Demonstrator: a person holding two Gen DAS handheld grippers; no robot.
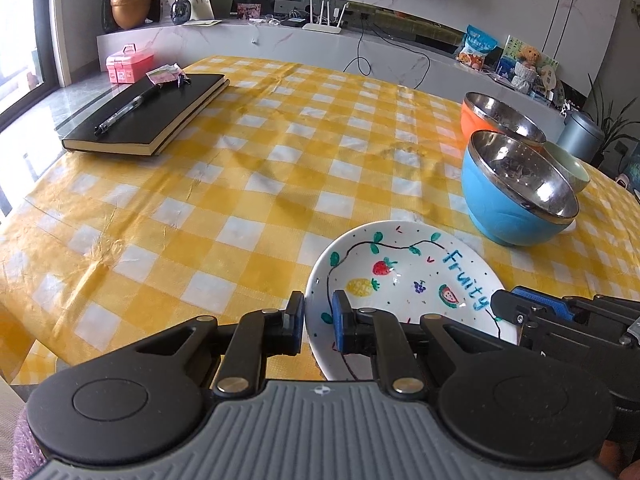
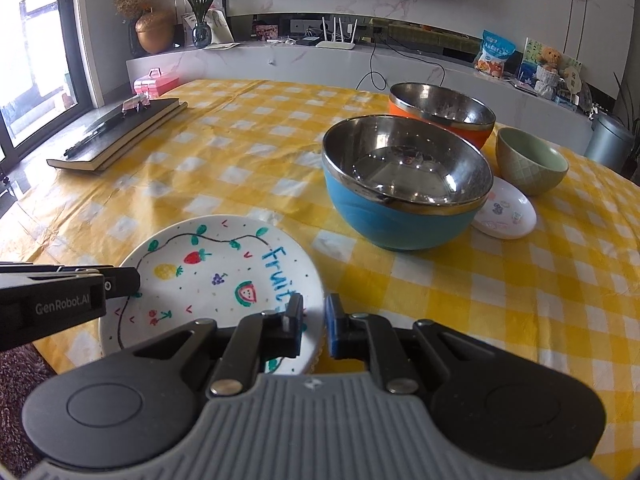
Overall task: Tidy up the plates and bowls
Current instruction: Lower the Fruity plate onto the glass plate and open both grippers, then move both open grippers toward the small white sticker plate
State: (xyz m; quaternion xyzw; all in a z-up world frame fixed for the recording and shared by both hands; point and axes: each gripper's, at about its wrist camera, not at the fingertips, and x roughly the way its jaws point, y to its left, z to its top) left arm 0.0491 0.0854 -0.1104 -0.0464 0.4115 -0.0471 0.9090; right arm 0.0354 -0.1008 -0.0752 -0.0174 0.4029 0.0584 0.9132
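Both hand-held grippers (image 1: 318,326) (image 2: 314,330) straddle fruit plate (image 1: 404,276) rim; contact unclear.

1. The left wrist camera is sitting low at the near table edge, looking forward over the left gripper (image 1: 318,320) across the checked tablecloth (image 1: 200,200) toward the far wall
2. The right wrist camera is sitting just to its right, facing the same way
3. Both are sharing the fruit plate (image 1: 400,272) close up, the blue bowl (image 2: 400,216) and the black notebook (image 2: 120,136)
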